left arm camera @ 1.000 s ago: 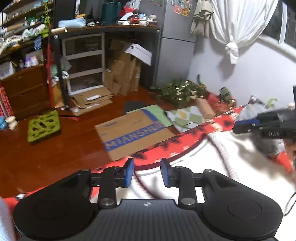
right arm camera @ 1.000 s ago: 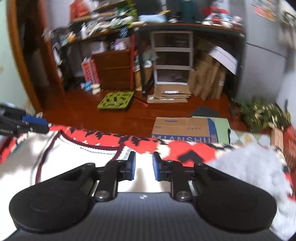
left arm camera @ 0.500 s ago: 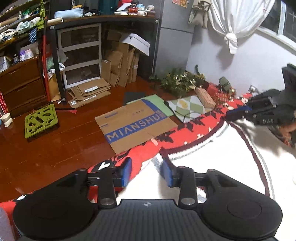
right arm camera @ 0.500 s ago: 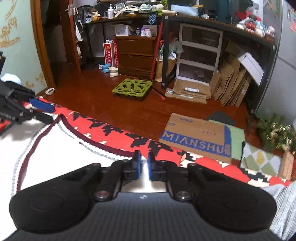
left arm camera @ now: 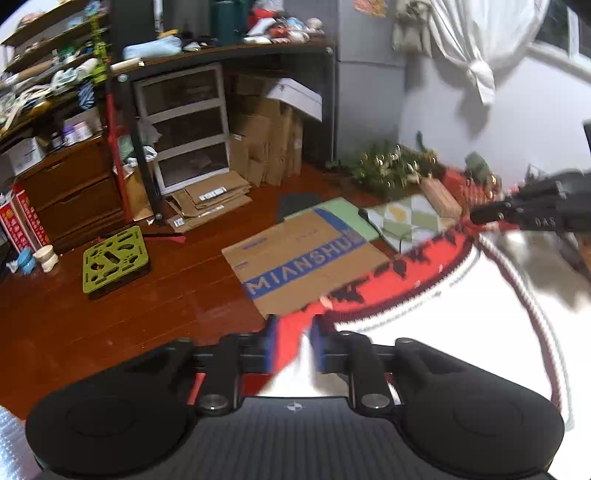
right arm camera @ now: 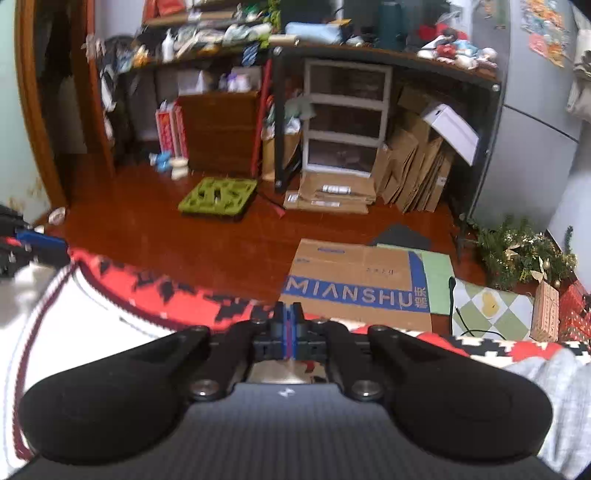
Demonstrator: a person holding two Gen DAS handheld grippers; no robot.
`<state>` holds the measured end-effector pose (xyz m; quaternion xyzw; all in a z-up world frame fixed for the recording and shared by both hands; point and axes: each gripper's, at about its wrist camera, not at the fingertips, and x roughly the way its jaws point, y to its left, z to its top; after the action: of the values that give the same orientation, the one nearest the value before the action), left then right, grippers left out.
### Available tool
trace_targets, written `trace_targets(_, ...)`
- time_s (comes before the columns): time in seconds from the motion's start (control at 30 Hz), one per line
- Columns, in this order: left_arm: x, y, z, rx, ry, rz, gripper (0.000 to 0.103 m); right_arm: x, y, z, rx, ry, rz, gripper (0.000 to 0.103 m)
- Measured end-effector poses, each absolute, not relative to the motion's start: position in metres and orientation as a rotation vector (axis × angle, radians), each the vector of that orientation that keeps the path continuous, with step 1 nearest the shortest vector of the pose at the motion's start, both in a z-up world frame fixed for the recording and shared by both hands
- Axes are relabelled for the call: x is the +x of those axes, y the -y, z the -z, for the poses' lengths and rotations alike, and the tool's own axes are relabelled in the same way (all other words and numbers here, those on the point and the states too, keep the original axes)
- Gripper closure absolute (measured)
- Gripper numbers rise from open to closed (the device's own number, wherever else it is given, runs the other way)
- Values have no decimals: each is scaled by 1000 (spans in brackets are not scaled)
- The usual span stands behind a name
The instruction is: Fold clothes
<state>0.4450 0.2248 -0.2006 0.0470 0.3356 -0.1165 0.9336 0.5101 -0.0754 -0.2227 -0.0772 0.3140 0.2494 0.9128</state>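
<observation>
Gripping the sweater, both grippers; left gripper's jaws opening.

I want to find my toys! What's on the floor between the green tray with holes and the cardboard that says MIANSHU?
Nothing but bare red-brown wooden floor lies between the green tray and the MIANSHU cardboard. The left wrist view shows it best.

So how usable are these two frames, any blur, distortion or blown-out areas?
Left wrist view: white garment overexposed and smeared, MIANSHU cardboard lettering softened. Right wrist view: shelves blurred, cardboard print sharper. Both show fisheye bending at the edges.
</observation>
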Motion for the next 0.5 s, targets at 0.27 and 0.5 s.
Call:
trace_targets(0.27,433,-183,196,-18,-795,447,91,467,42,221,-140,-781,-774,101)
trace_targets(0.5,442,-156,214,22,-769,370,93,460,19,232,-253,-727,-717,101)
